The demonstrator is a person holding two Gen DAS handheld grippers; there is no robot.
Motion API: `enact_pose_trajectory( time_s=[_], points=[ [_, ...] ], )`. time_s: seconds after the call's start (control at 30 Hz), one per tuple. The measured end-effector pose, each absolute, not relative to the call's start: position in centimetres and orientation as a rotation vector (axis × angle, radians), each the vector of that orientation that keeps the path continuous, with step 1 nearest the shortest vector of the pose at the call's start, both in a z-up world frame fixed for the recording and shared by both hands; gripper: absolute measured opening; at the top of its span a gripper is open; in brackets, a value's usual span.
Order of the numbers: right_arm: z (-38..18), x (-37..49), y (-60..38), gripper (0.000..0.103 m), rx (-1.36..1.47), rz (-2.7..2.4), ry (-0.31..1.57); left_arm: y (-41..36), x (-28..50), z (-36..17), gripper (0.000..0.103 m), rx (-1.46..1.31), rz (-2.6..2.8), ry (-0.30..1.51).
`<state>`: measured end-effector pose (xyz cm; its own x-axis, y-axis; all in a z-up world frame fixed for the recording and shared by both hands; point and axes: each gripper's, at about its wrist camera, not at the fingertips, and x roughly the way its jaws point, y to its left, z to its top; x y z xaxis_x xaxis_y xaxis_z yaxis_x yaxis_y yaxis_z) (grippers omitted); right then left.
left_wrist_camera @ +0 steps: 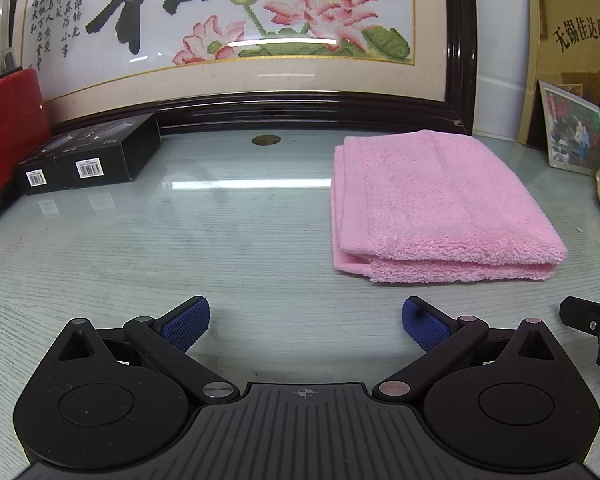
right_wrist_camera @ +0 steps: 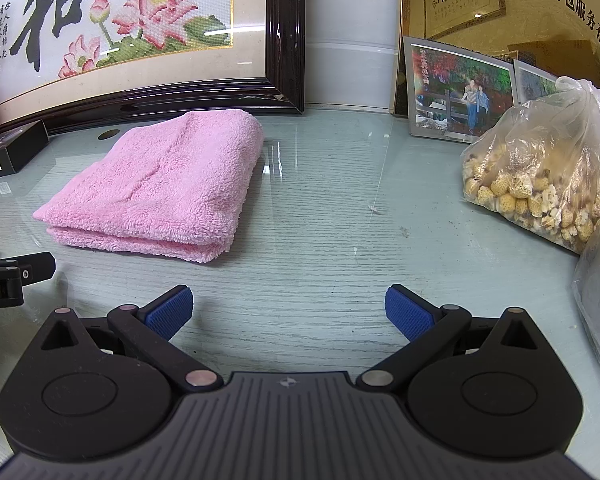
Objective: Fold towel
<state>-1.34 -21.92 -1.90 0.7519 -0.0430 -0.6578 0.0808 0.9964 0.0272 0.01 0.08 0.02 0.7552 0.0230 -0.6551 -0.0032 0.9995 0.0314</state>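
A: Pink towel (left_wrist_camera: 440,204)?
B: Folded into a thick, fluffy rectangle, flat on the glass table (left_wrist_camera: 180,248), before the framed picture (left_wrist_camera: 228,32). Maybe four layers; hard to count.
A: Grippers?
B: Left gripper (left_wrist_camera: 305,326) and right gripper (right_wrist_camera: 288,314) both spread wide, holding nothing, short of the towel.

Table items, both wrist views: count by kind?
Pink towel, folded: 1
Black boxes: 2
Red box: 1
Bag of snacks: 1
Framed photos: 2
Framed embroidery: 1
Total: 8
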Motion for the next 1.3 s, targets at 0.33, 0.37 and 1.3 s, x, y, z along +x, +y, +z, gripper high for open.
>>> enact_pose_trajectory(
  time_s=[0.33,0.37,1.3],
  points=[
    [-2.0,-1.4,-22.0,0.103,0.052,-0.069,0.720,4.2,0.5,1.0,0.103,0.021,0.135,0.665],
    [-2.0,-1.4,-22.0,0.103,0.052,-0.069,0.720,5.5,0.7,1.3,0.103,0.003,0.154,0.663],
    [-2.0,-1.4,-22.0,0.103,0.052,-0.068,0.719,22.1,3.3,0.6,0.103,-0.115,0.357,0.697]
  ],
)
